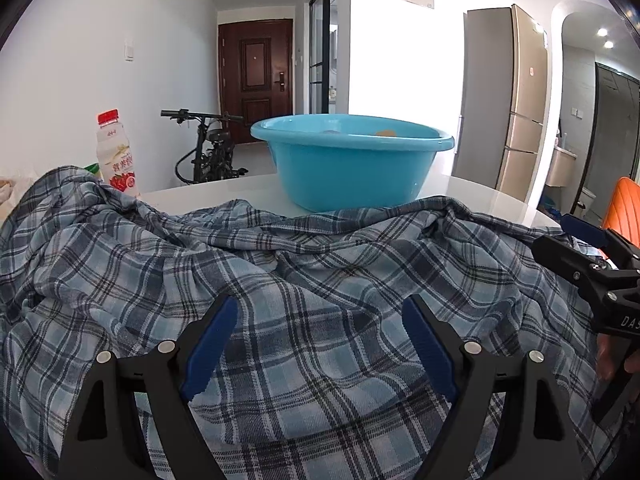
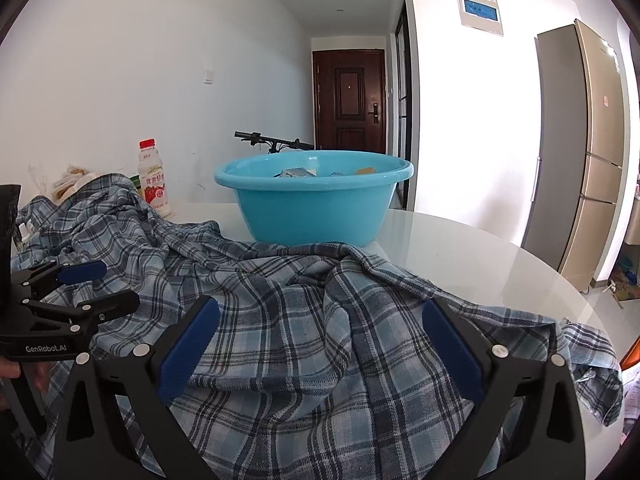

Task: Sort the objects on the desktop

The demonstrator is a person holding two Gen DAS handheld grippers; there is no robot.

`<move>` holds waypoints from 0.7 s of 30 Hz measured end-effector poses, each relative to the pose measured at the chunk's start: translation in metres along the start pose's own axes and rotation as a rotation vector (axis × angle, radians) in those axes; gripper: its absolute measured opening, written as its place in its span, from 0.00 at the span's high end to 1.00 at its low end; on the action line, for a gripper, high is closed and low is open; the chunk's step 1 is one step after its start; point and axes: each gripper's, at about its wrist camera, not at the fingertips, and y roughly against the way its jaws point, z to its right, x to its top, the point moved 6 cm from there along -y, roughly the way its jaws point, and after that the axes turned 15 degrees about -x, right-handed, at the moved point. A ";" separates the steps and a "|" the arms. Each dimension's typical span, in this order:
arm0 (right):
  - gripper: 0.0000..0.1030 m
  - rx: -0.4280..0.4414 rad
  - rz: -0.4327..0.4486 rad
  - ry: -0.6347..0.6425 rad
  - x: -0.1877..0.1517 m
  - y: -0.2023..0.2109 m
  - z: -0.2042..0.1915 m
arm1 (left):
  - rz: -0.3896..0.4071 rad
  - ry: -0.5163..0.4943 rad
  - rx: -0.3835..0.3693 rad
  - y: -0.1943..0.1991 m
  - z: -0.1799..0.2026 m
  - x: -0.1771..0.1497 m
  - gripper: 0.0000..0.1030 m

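A crumpled blue plaid shirt [image 1: 320,256] [image 2: 304,332] covers the near part of the round white table [image 1: 200,194] [image 2: 460,248]. Behind it stands a light blue basin [image 1: 352,168] [image 2: 312,208] holding several small items [image 2: 296,172]. A white drink bottle with a red cap [image 1: 116,152] [image 2: 154,180] stands at the back left. My left gripper [image 1: 320,312] [image 2: 118,286] hangs open just over the shirt's left half. My right gripper [image 2: 320,316] [image 1: 556,236] is open wide over the shirt's right half. Neither pair of blue pads presses on the cloth.
A plastic bag of food [image 2: 72,180] lies behind the shirt at the far left. An orange chair [image 1: 624,208] stands by the table's right edge. Bare tabletop shows right of the basin. A bicycle [image 1: 212,152] and a fridge [image 2: 580,152] stand beyond the table.
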 end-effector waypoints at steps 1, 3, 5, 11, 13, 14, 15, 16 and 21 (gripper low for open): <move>0.02 0.000 0.002 -0.001 0.000 0.000 0.000 | 0.004 -0.004 0.013 0.001 0.001 0.000 0.16; 0.02 0.004 -0.002 0.005 0.000 0.000 -0.001 | 0.021 -0.016 0.023 0.004 0.003 0.001 0.16; 0.01 -0.001 -0.001 0.011 0.000 0.000 -0.002 | 0.049 -0.035 0.027 0.010 0.007 0.002 0.13; 0.01 -0.020 0.008 0.027 0.000 0.001 -0.004 | 0.151 -0.058 0.048 0.030 0.011 0.006 0.00; 0.01 -0.023 0.007 0.030 0.000 0.001 -0.005 | 0.164 -0.055 0.049 0.033 0.010 0.007 0.00; 0.01 -0.022 0.006 0.031 -0.001 0.001 -0.005 | 0.166 -0.054 0.052 0.033 0.010 0.007 0.00; 0.01 -0.020 0.004 0.032 -0.001 0.001 -0.005 | 0.168 -0.051 0.056 0.034 0.009 0.007 0.00; 0.01 -0.020 0.002 0.031 -0.001 0.000 -0.005 | 0.169 -0.049 0.059 0.034 0.008 0.007 0.00; 0.01 -0.040 0.012 0.008 -0.001 0.004 0.000 | 0.188 -0.047 0.068 0.038 0.008 0.007 0.00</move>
